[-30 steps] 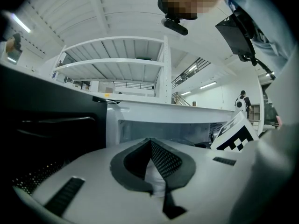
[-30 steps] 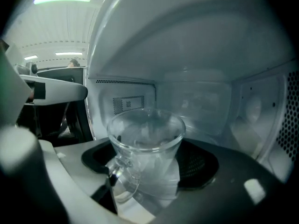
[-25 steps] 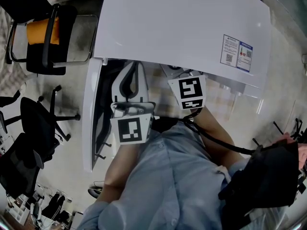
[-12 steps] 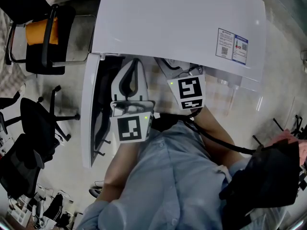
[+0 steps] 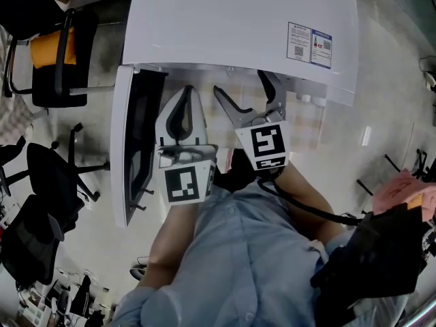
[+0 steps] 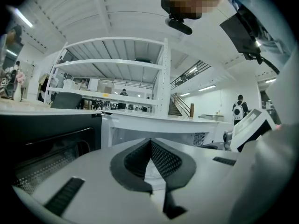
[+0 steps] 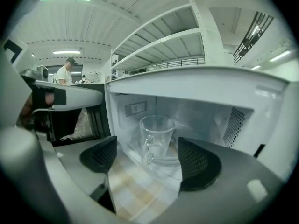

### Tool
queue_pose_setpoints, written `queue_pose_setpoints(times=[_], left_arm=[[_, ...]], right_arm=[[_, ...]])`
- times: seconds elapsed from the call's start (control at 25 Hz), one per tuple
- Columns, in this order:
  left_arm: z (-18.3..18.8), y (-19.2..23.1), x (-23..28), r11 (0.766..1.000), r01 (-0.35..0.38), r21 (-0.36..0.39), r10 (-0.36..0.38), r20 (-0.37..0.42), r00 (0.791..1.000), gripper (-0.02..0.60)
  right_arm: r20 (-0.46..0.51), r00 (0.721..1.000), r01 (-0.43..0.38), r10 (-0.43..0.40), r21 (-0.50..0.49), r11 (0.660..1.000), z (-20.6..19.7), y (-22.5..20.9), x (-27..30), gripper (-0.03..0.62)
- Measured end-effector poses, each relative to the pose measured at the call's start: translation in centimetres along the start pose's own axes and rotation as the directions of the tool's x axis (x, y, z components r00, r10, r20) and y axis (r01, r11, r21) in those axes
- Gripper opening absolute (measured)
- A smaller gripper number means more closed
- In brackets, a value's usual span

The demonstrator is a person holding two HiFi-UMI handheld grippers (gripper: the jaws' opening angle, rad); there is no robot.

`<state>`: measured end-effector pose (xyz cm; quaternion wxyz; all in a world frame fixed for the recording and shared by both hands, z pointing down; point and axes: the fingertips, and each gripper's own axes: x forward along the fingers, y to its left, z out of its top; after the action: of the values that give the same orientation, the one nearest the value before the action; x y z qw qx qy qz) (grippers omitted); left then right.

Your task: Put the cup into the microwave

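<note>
Cup stands inside the microwave, so the placing looks done; the door hangs open, and swinging it shut is likely your next move; your right gripper has just been opening, jaws wide, nothing between them; your left gripper is closed on nothing; the cup is clear glass, upright, handle facing out.

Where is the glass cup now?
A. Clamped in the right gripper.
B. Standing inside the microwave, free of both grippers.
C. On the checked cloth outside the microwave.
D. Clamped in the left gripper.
B: the cup stands upright in the microwave, beyond the open jaws of the right gripper.
</note>
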<state>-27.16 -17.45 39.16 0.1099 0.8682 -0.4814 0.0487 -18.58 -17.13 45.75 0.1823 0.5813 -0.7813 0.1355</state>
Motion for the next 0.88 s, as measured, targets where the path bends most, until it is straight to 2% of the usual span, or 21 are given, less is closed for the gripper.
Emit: queue_pose_setpoints(times=[0.16, 0.24, 0.28, 0.32, 0.36, 0.64, 0.88], left_arm=[[0.0, -0.7, -0.7, 1.000, 0.009, -0.004, -0.009, 0.001, 1.000, 0.008], [-0.3, -0.9, -0.8, 1.000, 0.017, -0.005, -0.017, -0.007, 1.000, 0.008], [-0.4, -1.0, -0.8, 1.000, 0.021, -0.007, -0.021, -0.010, 1.000, 0.008], [-0.4, -1.0, -0.8, 1.000, 0.025, -0.006, -0.025, -0.011, 1.000, 0.006], [-0.5, -1.0, -0.7, 1.000, 0.030, -0.002, -0.030, -0.012, 0.999, 0.008], [-1.0, -0.1, 0.2, 0.999, 0.051, 0.008, -0.050, -0.028, 0.998, 0.008], [-1.8, 1.6, 2.1, 0.999, 0.041, 0.007, -0.041, -0.040, 0.998, 0.006]], right_arm=[[0.014, 1.000, -0.017, 0.016, 0.022, 1.000, -0.2, 1.7, -2.3, 0.378], [0.026, 1.000, -0.018, 0.017, 0.032, 0.999, -0.3, 2.5, -3.0, 0.272], [0.028, 1.000, -0.011, 0.010, 0.040, 0.999, -0.5, 2.7, -3.1, 0.173], [0.026, 1.000, -0.005, 0.004, 0.047, 0.999, -0.7, 2.9, -3.0, 0.044], [0.023, 1.000, -0.003, 0.001, 0.055, 0.998, -0.9, 3.1, -2.8, 0.008], [-0.011, 0.999, -0.044, 0.045, 0.059, 0.997, -2.0, 4.8, 0.9, 0.002], [-0.030, 0.999, 0.016, -0.014, 0.072, 0.997, -2.5, 2.8, 3.7, 0.002]])
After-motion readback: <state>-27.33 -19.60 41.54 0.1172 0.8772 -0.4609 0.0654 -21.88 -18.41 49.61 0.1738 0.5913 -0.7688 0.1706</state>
